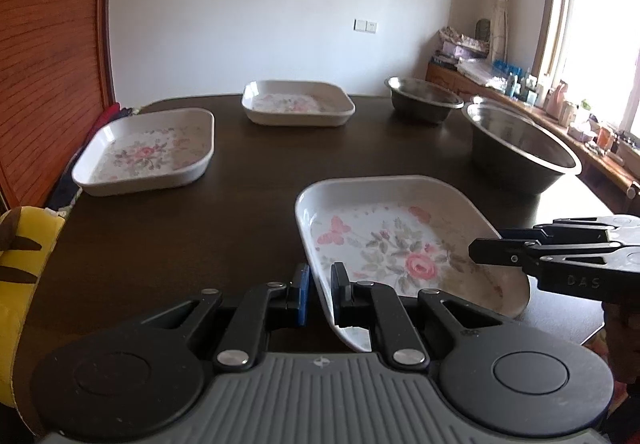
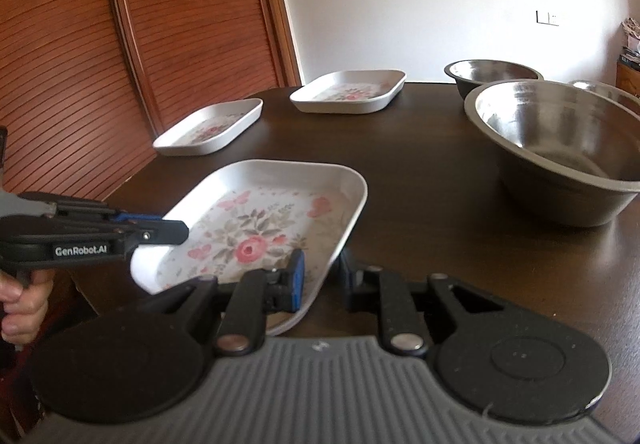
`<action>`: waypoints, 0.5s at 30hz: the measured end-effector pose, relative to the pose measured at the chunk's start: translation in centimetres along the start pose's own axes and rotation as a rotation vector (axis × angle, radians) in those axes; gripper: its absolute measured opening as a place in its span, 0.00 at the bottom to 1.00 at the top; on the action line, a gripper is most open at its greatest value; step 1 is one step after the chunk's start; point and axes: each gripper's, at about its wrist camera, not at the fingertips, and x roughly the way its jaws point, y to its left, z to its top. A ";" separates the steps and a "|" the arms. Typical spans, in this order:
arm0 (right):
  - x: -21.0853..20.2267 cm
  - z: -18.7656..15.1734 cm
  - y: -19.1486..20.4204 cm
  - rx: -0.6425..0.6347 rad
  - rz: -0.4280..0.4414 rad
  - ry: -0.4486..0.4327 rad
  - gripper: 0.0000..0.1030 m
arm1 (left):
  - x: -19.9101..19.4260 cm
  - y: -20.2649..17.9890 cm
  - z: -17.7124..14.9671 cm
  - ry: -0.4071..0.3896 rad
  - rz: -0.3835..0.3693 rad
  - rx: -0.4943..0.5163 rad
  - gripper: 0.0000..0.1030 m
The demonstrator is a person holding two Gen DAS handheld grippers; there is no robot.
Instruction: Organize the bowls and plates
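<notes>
A white square plate with a pink rose pattern (image 1: 400, 244) (image 2: 260, 228) is tilted above the dark table, held from two sides. My left gripper (image 1: 320, 284) is shut on its near left rim, and the right wrist view shows it coming in from the left (image 2: 182, 234). My right gripper (image 2: 322, 276) is shut on the opposite rim, one blue pad inside the plate and one finger outside, and it enters the left wrist view from the right (image 1: 478, 250). Two matching plates lie flat farther off, one left (image 1: 148, 151) (image 2: 212, 129) and one at the back (image 1: 296, 103) (image 2: 348, 91).
A large steel bowl (image 1: 520, 147) (image 2: 560, 147) stands on the right, a smaller one (image 1: 424, 99) (image 2: 492, 73) behind it, and a third rim (image 2: 600, 87) shows past the large one. A slatted wooden door (image 2: 80, 83) lines the left. A yellow plush (image 1: 24, 264) sits at the table's left edge.
</notes>
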 end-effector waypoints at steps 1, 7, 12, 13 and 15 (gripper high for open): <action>0.0 0.0 0.0 0.000 -0.003 -0.002 0.22 | -0.2 0.1 0.1 -0.006 0.002 -0.002 0.38; -0.6 0.5 -0.4 -0.012 -0.030 -0.028 0.22 | -1.7 0.3 0.8 -0.048 0.011 0.000 0.38; -2.5 1.4 -0.7 -0.024 -0.040 -0.069 0.22 | -2.7 0.1 1.3 -0.086 0.024 0.010 0.42; -2.8 1.6 -0.7 -0.032 -0.042 -0.080 0.22 | -2.9 0.0 1.3 -0.092 0.028 0.016 0.44; -3.4 2.0 -0.4 -0.048 -0.045 -0.100 0.24 | -3.2 0.0 1.4 -0.102 0.035 0.025 0.44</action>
